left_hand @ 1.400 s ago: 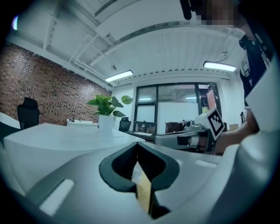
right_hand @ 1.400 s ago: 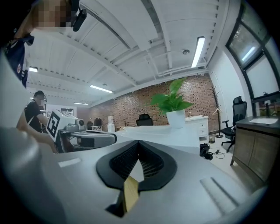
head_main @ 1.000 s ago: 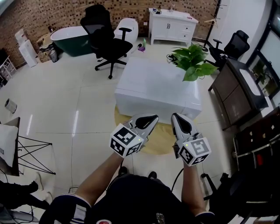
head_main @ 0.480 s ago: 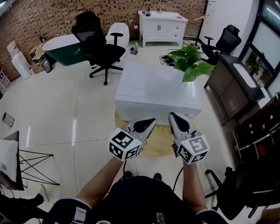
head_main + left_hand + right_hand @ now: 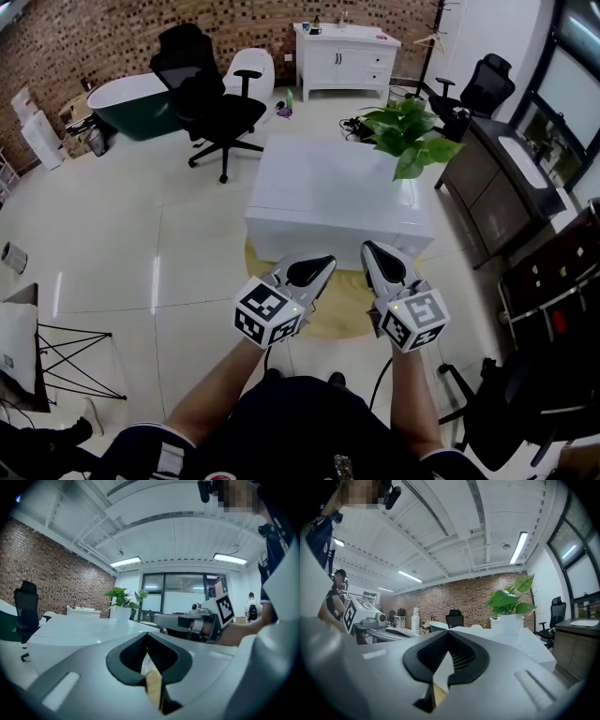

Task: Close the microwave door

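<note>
No microwave shows in any view. In the head view my left gripper [image 5: 326, 262] and right gripper [image 5: 373, 251] are held side by side at waist height, pointing toward a low white table [image 5: 328, 192]. Both are shut with nothing between the jaws. In the left gripper view the left gripper [image 5: 146, 635] has its tips meeting, and the right gripper's marker cube [image 5: 225, 611] shows beside it. The right gripper view shows the right gripper [image 5: 449, 633] with its jaws pressed together, aimed over the white table [image 5: 506, 637].
A potted green plant [image 5: 411, 131] stands on the table's far right corner. A black office chair [image 5: 211, 98] is behind the table at left, and a dark cabinet [image 5: 497, 187] runs along the right. A round yellow rug [image 5: 342, 305] lies under the grippers.
The head view has shifted slightly, so the room sits a little lower and nearer. Both grippers stay shut in almost the same place.
</note>
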Demonstrator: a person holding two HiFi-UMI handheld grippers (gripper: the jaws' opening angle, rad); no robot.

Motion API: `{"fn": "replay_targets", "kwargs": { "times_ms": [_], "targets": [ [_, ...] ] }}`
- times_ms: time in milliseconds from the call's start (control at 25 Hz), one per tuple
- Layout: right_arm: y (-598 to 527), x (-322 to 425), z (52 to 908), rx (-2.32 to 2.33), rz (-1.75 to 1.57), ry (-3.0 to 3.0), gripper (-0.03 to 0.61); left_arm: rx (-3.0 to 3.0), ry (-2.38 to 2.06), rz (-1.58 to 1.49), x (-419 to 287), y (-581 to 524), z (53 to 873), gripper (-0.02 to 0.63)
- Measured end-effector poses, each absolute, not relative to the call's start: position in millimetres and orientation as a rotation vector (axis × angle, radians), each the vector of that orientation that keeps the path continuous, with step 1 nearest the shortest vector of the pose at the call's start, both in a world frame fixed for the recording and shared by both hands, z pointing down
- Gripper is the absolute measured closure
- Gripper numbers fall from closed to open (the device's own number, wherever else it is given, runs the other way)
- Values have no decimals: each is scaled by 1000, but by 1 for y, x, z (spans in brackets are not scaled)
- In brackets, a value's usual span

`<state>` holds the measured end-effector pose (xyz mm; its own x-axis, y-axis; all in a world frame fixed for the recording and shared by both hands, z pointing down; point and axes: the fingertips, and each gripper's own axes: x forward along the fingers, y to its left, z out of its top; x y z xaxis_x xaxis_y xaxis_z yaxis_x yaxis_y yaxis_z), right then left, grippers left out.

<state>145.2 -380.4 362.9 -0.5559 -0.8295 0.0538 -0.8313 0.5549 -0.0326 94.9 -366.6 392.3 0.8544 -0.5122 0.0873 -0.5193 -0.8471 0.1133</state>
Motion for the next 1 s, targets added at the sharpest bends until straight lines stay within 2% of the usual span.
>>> {"fn": "replay_targets", "kwargs": {
  "times_ms": [1000],
  "targets": [
    [-378, 144, 357, 1465, 64, -2734, 578, 2863, -764, 110, 99, -354, 404, 601]
  ]
}}
